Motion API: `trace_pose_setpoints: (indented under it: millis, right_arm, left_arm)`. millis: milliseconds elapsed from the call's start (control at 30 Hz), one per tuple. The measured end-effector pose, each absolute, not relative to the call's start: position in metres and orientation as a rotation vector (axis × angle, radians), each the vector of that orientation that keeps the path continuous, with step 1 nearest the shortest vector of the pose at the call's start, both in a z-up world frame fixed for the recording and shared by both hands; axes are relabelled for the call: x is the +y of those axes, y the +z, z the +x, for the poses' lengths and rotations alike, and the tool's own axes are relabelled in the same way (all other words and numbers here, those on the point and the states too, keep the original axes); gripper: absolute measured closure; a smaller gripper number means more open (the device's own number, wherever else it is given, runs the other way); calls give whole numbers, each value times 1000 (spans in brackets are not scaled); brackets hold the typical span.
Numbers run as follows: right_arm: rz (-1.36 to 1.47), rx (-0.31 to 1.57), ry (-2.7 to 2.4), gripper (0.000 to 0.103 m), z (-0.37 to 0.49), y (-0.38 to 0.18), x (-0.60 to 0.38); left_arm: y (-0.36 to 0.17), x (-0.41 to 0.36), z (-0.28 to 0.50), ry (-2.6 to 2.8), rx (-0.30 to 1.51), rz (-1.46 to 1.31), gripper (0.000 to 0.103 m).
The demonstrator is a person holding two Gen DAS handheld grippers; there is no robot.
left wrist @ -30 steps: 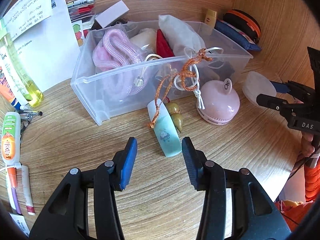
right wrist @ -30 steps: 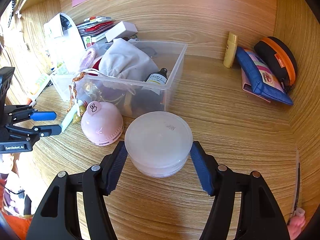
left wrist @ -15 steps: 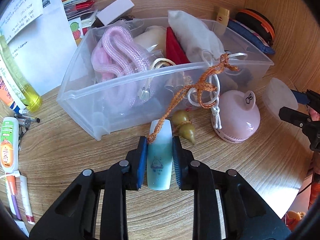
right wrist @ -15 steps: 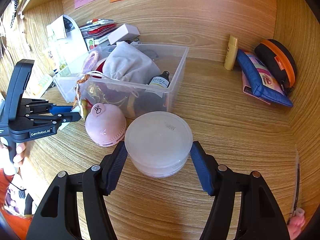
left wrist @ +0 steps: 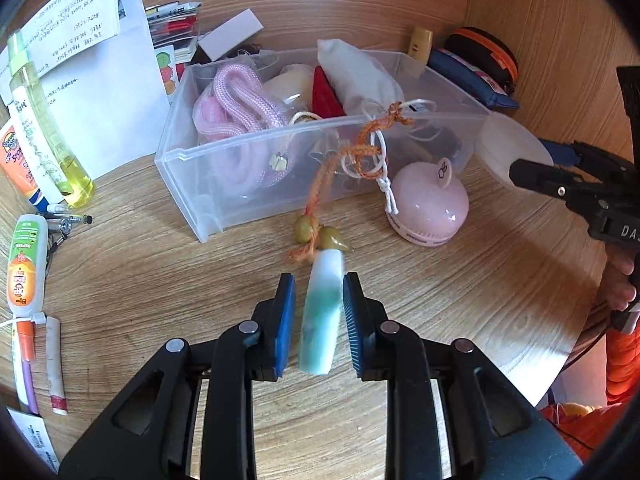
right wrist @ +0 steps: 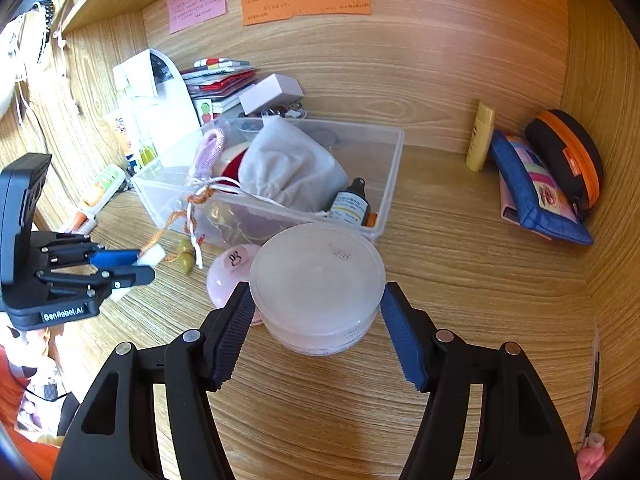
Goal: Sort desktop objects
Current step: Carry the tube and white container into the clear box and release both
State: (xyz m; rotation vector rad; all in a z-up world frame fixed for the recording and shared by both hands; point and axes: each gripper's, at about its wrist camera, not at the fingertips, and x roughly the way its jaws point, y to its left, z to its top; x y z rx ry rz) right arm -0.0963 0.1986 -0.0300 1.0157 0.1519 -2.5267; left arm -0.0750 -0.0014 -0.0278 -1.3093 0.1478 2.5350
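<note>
Left gripper (left wrist: 319, 316) has just closed: a second back its jaws stood wide over the small white-and-mint plastic tube (left wrist: 321, 316) lying flat on the wooden tabletop (left wrist: 460, 304); now the blue pads (left wrist: 285, 316) are clamped on the tube's flanks. The tube has come up off the wood and looks blurred, its white end tipped toward the clear plastic storage bin (left wrist: 248, 192). The braided orange cord (left wrist: 326, 178) tied to that end runs up to the bin's front rim, tangled there with a white string, with two olive-green gourd charms (left wrist: 320, 235) hanging by the tube's tip. Judgement: pick is made, but the tether may snag or tug bin contents as the tube goes in. Right gripper (right wrist: 316, 322) unchanged in grip: jaws held wide around the round frosted-white lidded jar (right wrist: 318, 284), pads pressed to its sides. The jar has risen and now hangs over the pink dome-shaped gadget (right wrist: 230, 272), just in front of the bin. Both items appear bound for the bin, already crowded with a grey drawstring pouch (right wrist: 288, 170) and pink rope (left wrist: 236, 100). Pose: both grippers angled steeply downward, left nosing at the bin's front wall, right approaching from the open side; a hand (left wrist: 620, 280) and orange sleeve show behind the right tool.
</note>
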Motion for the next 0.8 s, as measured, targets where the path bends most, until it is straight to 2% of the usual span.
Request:
trace_pose_setpoints:
  millis: [467, 800]
  right_arm:
    - [974, 167, -2526, 41, -97, -15, 182]
    - [935, 158, -2577, 41, -121, 2, 181]
  left_arm:
    - [-42, 6, -79, 2498, 233, -1315, 79]
    - [-25, -15, -78, 2571, 121, -1268, 79]
